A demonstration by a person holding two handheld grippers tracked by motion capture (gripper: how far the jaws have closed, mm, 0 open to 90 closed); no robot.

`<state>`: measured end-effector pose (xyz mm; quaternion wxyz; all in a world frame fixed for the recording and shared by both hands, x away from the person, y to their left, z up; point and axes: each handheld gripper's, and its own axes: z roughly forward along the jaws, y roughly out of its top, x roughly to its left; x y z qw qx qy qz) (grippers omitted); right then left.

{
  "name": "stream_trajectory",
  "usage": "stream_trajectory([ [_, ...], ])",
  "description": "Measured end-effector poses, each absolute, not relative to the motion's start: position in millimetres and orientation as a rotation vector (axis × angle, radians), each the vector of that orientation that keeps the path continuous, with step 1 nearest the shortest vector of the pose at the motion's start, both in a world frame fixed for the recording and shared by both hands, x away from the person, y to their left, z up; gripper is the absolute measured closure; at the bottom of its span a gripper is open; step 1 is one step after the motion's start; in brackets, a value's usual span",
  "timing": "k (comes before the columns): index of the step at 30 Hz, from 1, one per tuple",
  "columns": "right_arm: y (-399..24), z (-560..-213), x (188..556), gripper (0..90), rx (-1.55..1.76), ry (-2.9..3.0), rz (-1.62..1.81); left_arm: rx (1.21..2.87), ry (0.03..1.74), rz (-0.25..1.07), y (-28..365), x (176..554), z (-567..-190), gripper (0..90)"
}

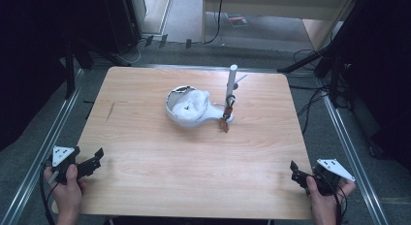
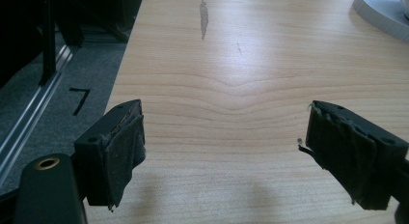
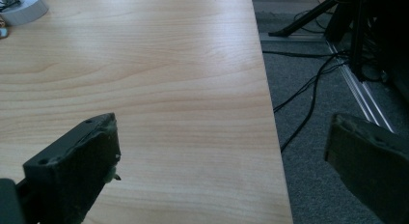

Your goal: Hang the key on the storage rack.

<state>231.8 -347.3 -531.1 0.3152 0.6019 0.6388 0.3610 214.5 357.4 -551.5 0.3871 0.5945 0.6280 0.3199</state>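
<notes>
High view: white bowl [image 1: 186, 108] and upright white post [image 1: 231, 87] on its stand sit mid-worktop [image 1: 145, 152], well apart from both claws; left claw [image 1: 96, 159] and right claw [image 1: 295, 172] rest at the near corners. Left gripper view: left claw [image 2: 224, 151] wide, empty. Right gripper view: right claw [image 3: 224, 161] wide, straddling the worktop edge.

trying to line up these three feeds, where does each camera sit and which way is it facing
High view: above the person's side, looking forward and down on the wooden table; shows both hands, the left gripper and right gripper, and a white bowl beside a white post.
Left gripper view: rides the left gripper, facing across the table's left edge; its open jaws show.
Right gripper view: rides the right gripper, facing along the table's right edge; its open jaws show.
Shared: high and left gripper views both show the dark mark on the wood.
</notes>
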Motion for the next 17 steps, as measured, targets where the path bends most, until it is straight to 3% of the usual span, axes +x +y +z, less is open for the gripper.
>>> stream_trajectory([
  [17,-361,-540,218,0.0,1.626,1.658,0.982,1.514,1.6,0.812,357,215,-552,14.5],
])
